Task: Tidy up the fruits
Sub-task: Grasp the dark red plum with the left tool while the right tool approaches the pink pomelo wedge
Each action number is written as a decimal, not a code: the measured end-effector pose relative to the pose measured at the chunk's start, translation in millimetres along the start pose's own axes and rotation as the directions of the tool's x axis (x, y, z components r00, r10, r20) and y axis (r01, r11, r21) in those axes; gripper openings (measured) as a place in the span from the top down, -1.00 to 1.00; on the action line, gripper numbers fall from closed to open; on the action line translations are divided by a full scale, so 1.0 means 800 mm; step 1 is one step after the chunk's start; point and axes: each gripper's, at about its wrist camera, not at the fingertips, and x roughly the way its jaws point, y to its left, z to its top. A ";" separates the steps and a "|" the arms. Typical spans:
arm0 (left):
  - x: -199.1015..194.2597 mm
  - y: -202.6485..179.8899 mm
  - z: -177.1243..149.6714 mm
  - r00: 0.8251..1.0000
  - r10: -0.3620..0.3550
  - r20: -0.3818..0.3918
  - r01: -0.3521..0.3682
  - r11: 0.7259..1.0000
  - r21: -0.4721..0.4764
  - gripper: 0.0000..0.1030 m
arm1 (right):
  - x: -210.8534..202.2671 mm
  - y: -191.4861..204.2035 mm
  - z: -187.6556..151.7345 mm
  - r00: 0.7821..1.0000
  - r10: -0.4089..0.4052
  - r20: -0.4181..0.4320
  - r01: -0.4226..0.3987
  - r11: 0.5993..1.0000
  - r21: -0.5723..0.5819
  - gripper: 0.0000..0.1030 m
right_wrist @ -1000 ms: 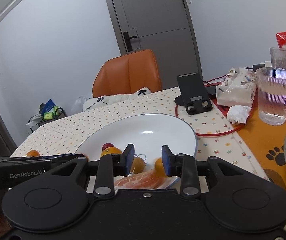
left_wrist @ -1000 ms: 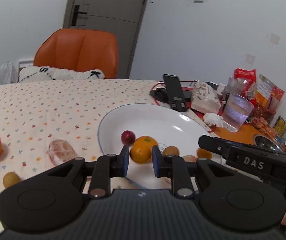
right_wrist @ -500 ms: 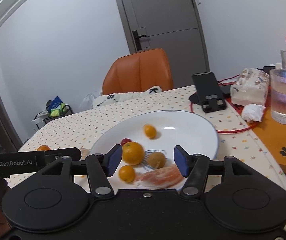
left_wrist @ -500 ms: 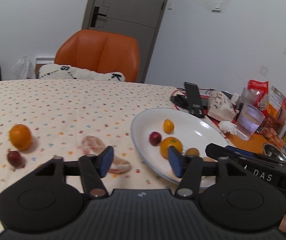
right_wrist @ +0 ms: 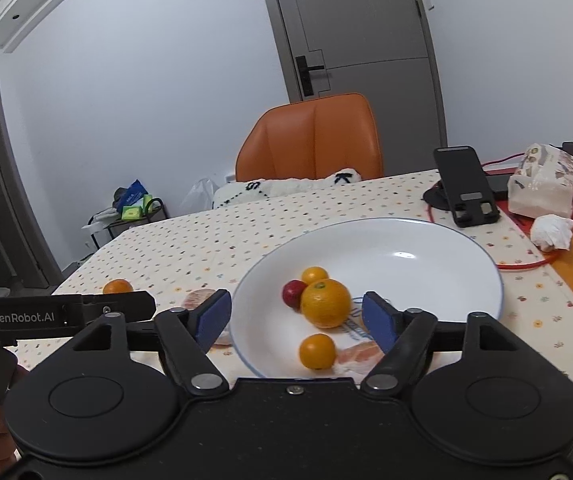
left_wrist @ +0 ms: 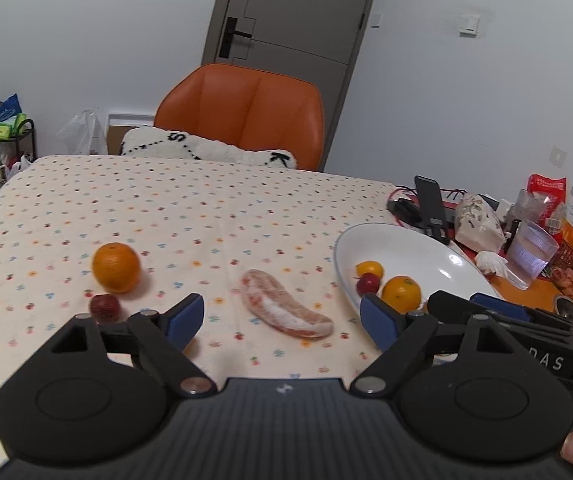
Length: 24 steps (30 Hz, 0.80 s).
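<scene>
Fruit: large orange (right_wrist: 325, 303) centre-frame on white plate (right_wrist: 446, 240); left claw (left_wrist: 282, 322) and right claw (right_wrist: 296, 318) both spread wide, empty.

White plate (right_wrist: 466, 248) holds an orange (right_wrist: 325, 303), two kumquats (right_wrist: 317, 351) and a red fruit (right_wrist: 293, 293); another orange (left_wrist: 116, 267), red fruit (left_wrist: 104, 307) and peeled pomelo segment (left_wrist: 282, 306) lie on the worktop.

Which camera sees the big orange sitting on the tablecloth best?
The left wrist view: the big orange sits whole on the tablecloth, beside a small red fruit. The right wrist view catches only its top, far off behind the left gripper's black body.
</scene>
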 end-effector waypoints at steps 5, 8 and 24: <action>-0.010 0.018 0.001 1.000 0.018 0.010 -0.018 1.000 -0.015 -0.64 | 0.005 0.015 0.001 1.000 0.014 -0.007 -0.015 1.000 -0.016 -0.48; -0.015 0.032 0.000 1.000 0.029 0.010 -0.029 0.999 -0.026 -0.65 | 0.007 0.027 0.003 1.000 0.025 -0.008 -0.025 0.999 -0.031 -0.53; -0.028 0.105 0.014 0.996 0.083 0.016 -0.080 0.989 -0.128 -0.65 | 0.029 0.083 0.028 0.998 0.057 -0.040 -0.061 0.991 -0.123 -0.53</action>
